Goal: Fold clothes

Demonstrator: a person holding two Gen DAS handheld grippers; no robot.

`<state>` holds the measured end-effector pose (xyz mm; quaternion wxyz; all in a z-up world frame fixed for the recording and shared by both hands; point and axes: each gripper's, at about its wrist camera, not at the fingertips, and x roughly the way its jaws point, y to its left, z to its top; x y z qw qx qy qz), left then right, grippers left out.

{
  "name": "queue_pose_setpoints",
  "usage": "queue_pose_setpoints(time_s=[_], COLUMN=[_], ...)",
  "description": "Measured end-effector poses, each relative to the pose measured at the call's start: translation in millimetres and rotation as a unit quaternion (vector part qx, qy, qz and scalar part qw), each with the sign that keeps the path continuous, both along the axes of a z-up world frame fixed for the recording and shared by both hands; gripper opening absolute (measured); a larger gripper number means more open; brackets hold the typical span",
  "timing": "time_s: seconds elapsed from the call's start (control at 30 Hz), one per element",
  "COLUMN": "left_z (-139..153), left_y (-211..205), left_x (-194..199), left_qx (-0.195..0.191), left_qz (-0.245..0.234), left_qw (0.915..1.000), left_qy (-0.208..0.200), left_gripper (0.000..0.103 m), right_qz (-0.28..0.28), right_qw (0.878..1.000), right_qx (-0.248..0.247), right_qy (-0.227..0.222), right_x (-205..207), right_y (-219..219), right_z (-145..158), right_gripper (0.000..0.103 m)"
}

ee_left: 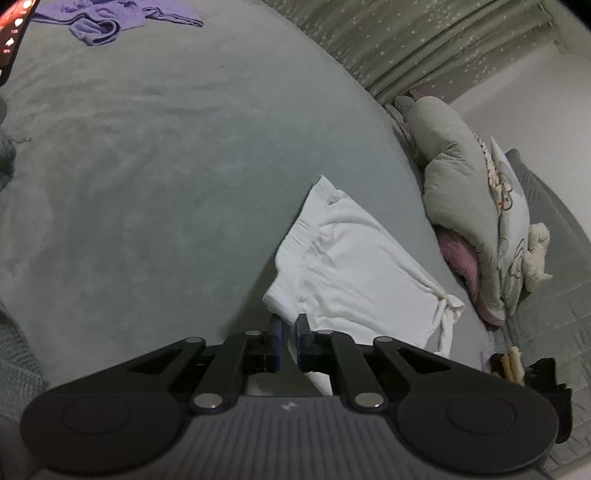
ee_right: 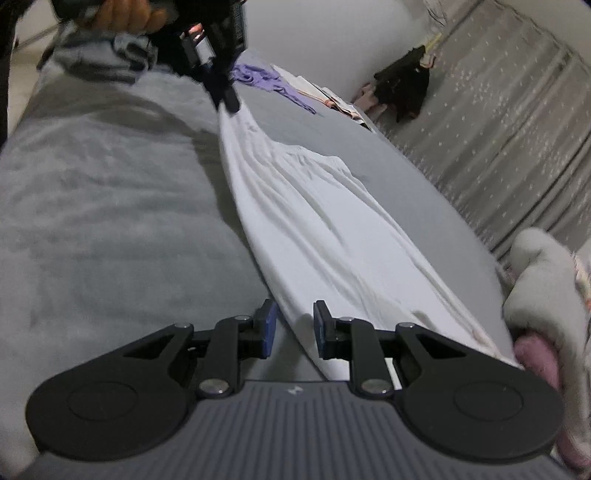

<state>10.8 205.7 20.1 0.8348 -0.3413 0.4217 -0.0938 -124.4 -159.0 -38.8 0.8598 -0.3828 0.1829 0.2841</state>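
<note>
The bed [ee_left: 147, 166] with its grey-green cover carries everything here, and the white garment [ee_right: 314, 229] lies stretched along it in a long, narrow strip, its gathered waistband [ee_left: 306, 229] on the side toward the curtain [ee_left: 424, 40]. It looks drawn taut between two ends, probably so the cloth lies flat and straight for a fold. A purple garment [ee_left: 107, 20] lies crumpled well away from the white one, at the far end of the bed. The left tool [ee_left: 290, 332] is pressed together on a corner of the white garment, pinching the cloth between its blue pads. The right tool [ee_right: 293, 323] is spread, its pads standing either side of the opposite end of the white garment, close to it but not clamping it.
</note>
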Motion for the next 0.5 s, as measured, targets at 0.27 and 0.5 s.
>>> queue_pose_setpoints(time_s=[0.27,0.5], left_z=[-3,-15], left_y=[4,5], left_x=[-1,5], left_qx=[0.009,0.026], left_qz=[0.011,0.016], left_qw=[0.9999,0.9991], left_qy=[0.007,0.028], left_gripper=[0.005,0.005], right_qz=[-0.028,-0.057], right_qw=[0.999,0.997], right_qx=[-0.017,-0.005], right_qy=[0.019,0.054], right_x=[12,15], right_y=[-7,-39], right_z=[4,12], right_gripper=[0.021,0.003])
